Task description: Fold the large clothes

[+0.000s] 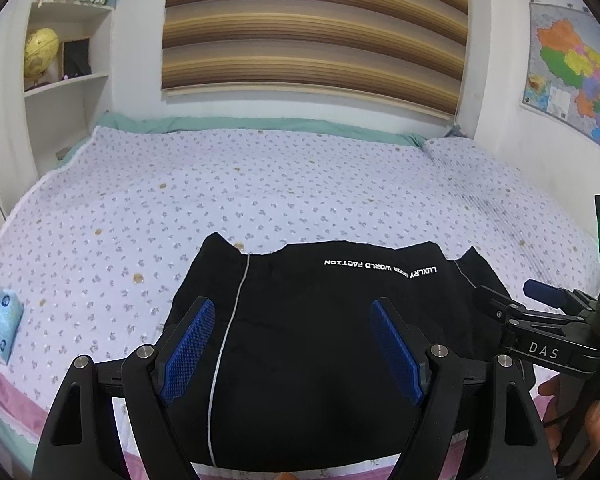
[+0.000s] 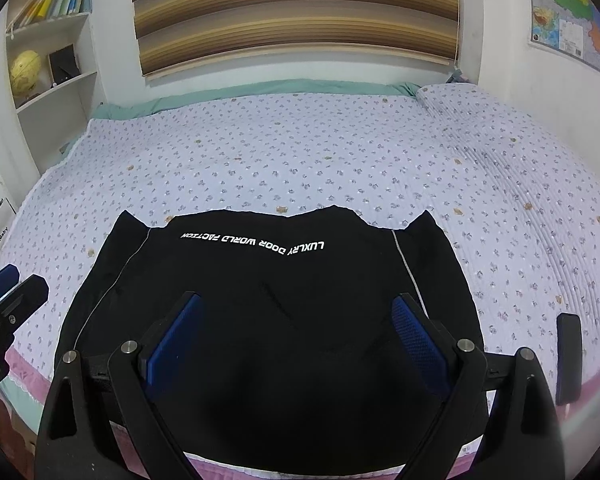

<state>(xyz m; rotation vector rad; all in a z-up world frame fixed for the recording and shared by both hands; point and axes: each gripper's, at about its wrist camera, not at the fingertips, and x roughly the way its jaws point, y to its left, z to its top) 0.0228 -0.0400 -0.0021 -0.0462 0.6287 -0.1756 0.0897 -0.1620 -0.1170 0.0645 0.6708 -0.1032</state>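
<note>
A black garment (image 1: 320,344) with white piping and white upside-down lettering lies flat on the near edge of the bed, sleeves folded in; it also shows in the right wrist view (image 2: 276,312). My left gripper (image 1: 292,344) is open and empty, hovering above the garment's near left part. My right gripper (image 2: 296,340) is open and empty above the garment's near middle. The right gripper also shows at the right of the left wrist view (image 1: 516,292), and the left gripper at the left edge of the right wrist view (image 2: 12,284).
The bed (image 1: 300,184) has a lilac flowered quilt with a pink front border. A light blue packet (image 1: 0,324) lies at its left edge, a black phone-like object (image 2: 569,356) at its right. Shelves (image 1: 68,76), a window blind and a wall map stand behind.
</note>
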